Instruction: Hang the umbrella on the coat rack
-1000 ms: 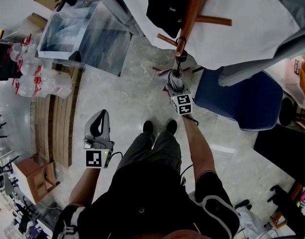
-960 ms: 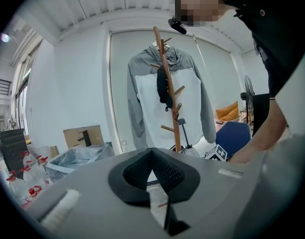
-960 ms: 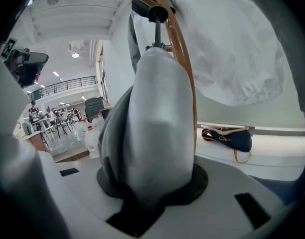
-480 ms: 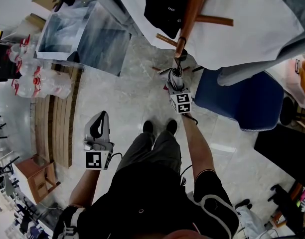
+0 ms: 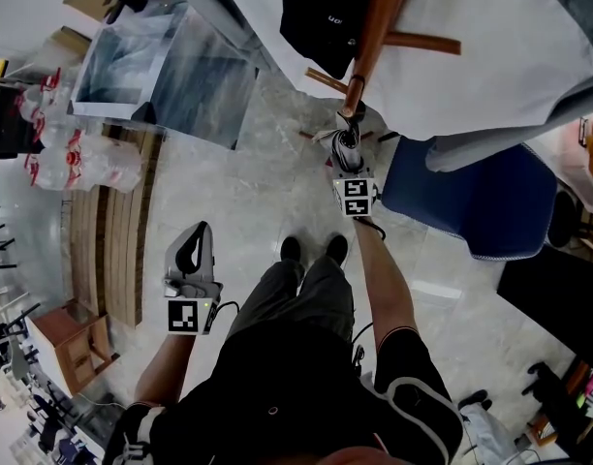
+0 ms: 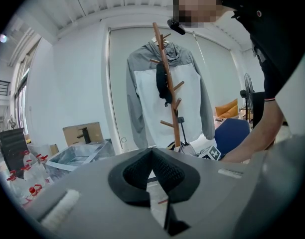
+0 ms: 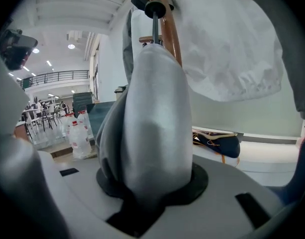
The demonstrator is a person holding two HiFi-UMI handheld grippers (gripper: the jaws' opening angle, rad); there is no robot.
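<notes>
Grey fabric fills the right gripper view, where the folded umbrella [image 7: 145, 118] stands upright between the jaws of the right gripper [image 7: 151, 185], which are clamped firmly on its body. In the head view that gripper is stretched forward at arm's length over the marbled floor [image 5: 243, 197]. The left gripper [image 5: 191, 252] is held back and well apart at the person's other side. Its jaws are pressed together with nothing between them. From the umbrella's top a thin dark shaft rises to a black tip that sits right against the brown wooden rack [image 7: 168, 31], beside one of its pegs. No view shows whether the tip is hooked over that peg. Higher on the rack hang a black bundle [image 5: 321, 13] and a white and grey jacket [image 5: 490, 42]. A blue chair [image 5: 471, 201] stands just right of the rack's foot. Far off to the left a clear box [image 5: 151, 61] and a cluster of red-capped bottles [image 5: 74, 158] rest near the wall.
</notes>
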